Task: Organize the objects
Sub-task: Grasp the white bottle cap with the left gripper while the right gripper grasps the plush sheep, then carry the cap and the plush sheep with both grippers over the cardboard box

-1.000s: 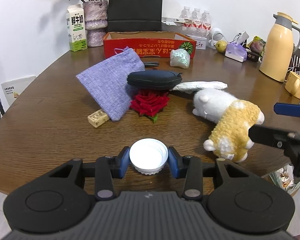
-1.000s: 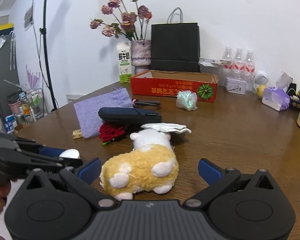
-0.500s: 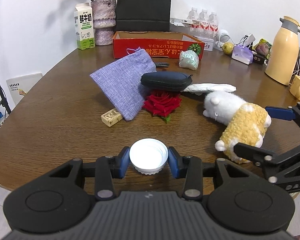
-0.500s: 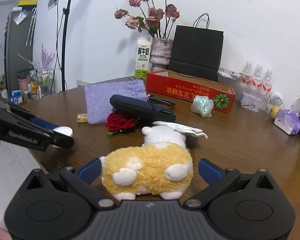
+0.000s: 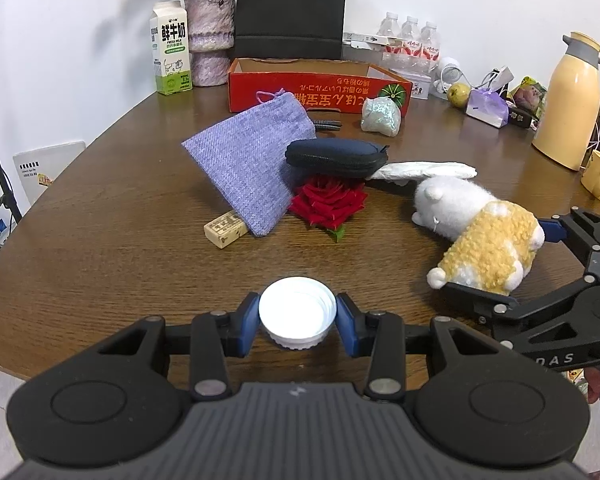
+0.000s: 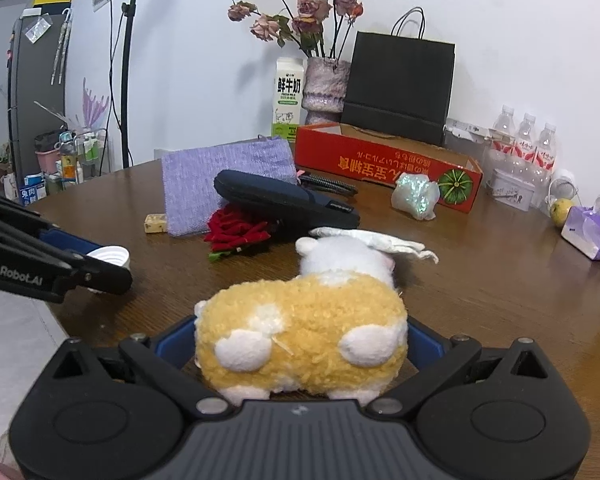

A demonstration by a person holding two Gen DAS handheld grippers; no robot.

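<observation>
Two pickups underway: left tool (image 5: 297, 317) grips the white cap (image 5: 297, 311) above the bench (image 5: 100, 248) edge; right tool (image 6: 300, 346), open, straddles the plush toy (image 6: 302, 330) lying on the bench. Next, I judge, closing on it.

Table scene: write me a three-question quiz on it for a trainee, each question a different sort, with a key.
1. True or false: the left claw is shut on the white bottle cap.
2. Pick one: what lies between the fingers of the right claw? A) red rose B) plush toy C) dark case
3. Fill the gap: at the back of the table, the milk carton stands beside a ___ of dried flowers.

Key: 1 true; 2 B; 3 vase.
</observation>
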